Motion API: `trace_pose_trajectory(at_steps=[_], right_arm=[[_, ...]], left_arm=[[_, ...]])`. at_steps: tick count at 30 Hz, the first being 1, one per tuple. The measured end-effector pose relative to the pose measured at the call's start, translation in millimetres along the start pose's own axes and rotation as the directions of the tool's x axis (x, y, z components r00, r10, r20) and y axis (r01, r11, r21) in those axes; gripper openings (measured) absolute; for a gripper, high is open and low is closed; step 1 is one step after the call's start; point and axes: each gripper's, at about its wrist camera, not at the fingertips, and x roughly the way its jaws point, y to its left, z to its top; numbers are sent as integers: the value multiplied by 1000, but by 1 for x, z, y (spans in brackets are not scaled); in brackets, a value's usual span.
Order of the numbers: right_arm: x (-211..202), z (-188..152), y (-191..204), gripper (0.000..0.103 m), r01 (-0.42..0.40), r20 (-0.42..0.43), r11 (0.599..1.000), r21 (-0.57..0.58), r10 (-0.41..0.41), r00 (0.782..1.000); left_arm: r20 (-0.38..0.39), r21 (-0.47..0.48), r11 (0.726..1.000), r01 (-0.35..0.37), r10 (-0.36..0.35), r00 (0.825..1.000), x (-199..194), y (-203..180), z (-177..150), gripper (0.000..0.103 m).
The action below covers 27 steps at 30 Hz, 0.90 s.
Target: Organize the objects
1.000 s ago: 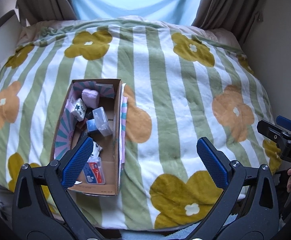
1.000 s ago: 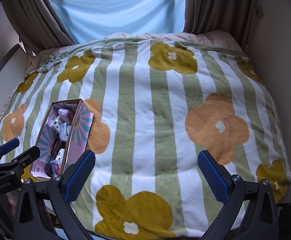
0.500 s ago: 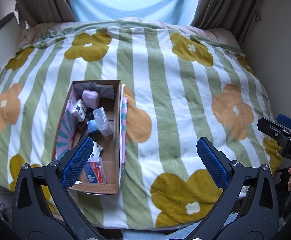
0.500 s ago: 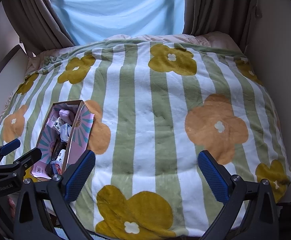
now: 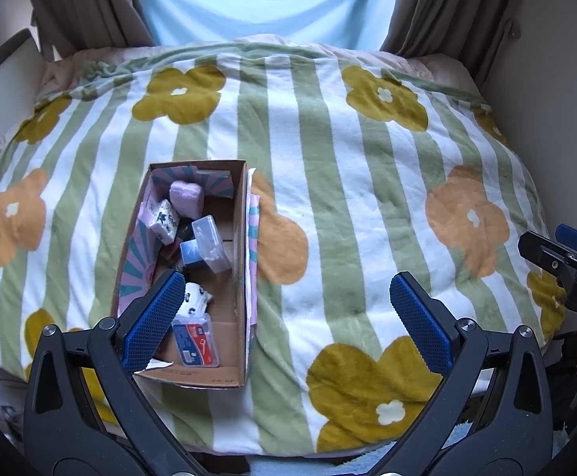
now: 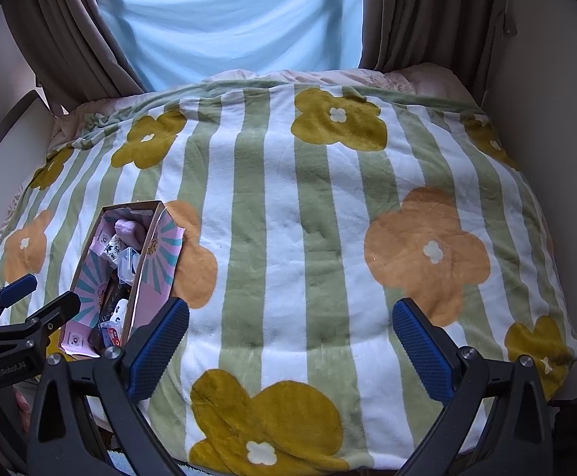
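Open cardboard box [image 5: 240,277] with a pink-and-teal lining, lying on the striped blanket [image 5: 347,218], filled with a jumble of small packets and clear cases.

Small bedroom, pretty cozy. Bed [image 6: 328,238] under a green-and-white striped flower blanket [image 5: 328,198], squeezed between pale walls [image 6: 546,79]. Brown curtains [image 6: 427,12] framing a light blue sheet [image 6: 229,20] across the window, daylight glowing through.

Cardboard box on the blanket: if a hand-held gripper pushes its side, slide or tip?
The cardboard box is long and low, so it probably won't tip. The fleecy blanket under it looks soft, so it likely drags and bunches rather than slides. Its thin walls and loose flaps may flex.
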Motion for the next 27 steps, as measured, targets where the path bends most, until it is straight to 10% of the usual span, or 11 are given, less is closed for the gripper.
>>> trace_pose_trajectory(at_steps=[27], right_arm=[[20, 4, -10, 102, -1, -51, 1000, -1, 1, 999]], left_arm=[[-13, 23, 999, -38, 38, 999, 16, -17, 9, 103]])
